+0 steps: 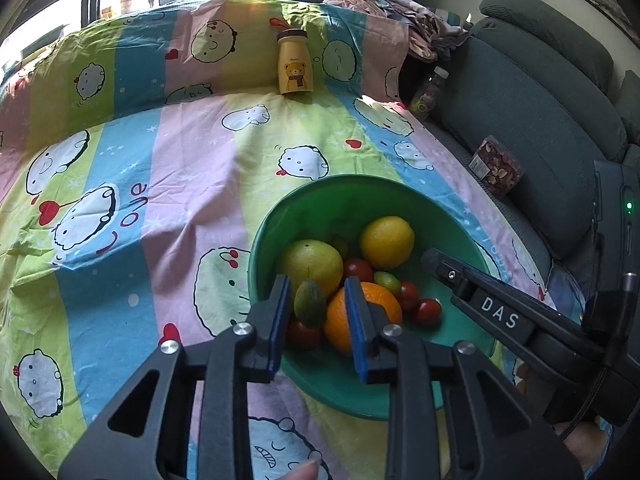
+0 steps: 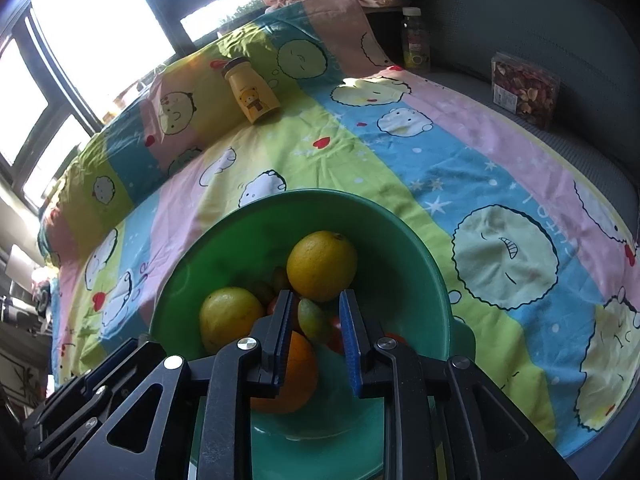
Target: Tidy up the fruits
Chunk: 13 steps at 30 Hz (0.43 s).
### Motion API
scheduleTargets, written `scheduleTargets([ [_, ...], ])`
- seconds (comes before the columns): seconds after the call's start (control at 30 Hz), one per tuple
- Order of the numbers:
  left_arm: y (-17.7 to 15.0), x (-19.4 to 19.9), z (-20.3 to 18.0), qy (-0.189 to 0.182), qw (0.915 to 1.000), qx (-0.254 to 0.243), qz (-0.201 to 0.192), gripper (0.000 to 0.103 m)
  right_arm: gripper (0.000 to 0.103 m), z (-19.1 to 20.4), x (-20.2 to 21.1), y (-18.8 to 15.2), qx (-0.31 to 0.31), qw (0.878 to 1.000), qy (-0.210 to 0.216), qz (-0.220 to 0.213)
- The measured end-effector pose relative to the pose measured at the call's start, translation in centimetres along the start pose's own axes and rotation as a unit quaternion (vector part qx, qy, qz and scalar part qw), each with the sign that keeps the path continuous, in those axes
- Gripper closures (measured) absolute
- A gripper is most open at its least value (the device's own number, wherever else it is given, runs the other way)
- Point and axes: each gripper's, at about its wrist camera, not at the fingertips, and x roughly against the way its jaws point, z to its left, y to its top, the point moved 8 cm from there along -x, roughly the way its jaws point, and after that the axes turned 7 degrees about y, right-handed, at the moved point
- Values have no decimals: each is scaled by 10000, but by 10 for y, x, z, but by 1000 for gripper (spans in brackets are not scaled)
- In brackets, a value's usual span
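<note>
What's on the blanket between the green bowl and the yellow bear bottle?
Nothing: only bare blanket between green bowl and bear bottle, in both wrist views.

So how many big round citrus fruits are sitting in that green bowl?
3. A yellow one at the far side, a yellow-green one to its left, and an orange nearest the camera. Small tomatoes surround them; more fruit may hide underneath.

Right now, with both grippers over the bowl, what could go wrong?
1. The small green fruit seen between both pairs of jaws looks free of the pads; it may drop onto the tomatoes.
2. The left gripper and right gripper crowd the green bowl and could collide.
</note>
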Motion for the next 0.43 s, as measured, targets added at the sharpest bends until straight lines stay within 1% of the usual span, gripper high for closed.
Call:
scheduleTargets([
  [0.03,0,0,-1,-5,10000,16,-3,57,62,-1,2,1,4,10000,-29,-23],
  [0.07,0,0,-1,18,10000,13,-11,43,50,-1,3,1,23,10000,-57,-58],
  [0.1,1,0,0,125,9999,7,-35,34,48,-1,4,2,33,9999,-91,-83],
  [0.17,2,0,2,222,9997,-51,-53,23,48,-5,7,4,-20,9997,-195,-119],
  [0.2,3,1,3,196,9998,-56,-73,20,47,-7,8,5,-43,9997,-207,-123],
  [0.3,2,2,5,132,9999,9,-66,20,46,-7,10,5,-79,9998,-150,-137],
  [0.43,2,5,4,101,9999,1,-85,20,45,-5,14,6,-37,9996,-197,-195],
])
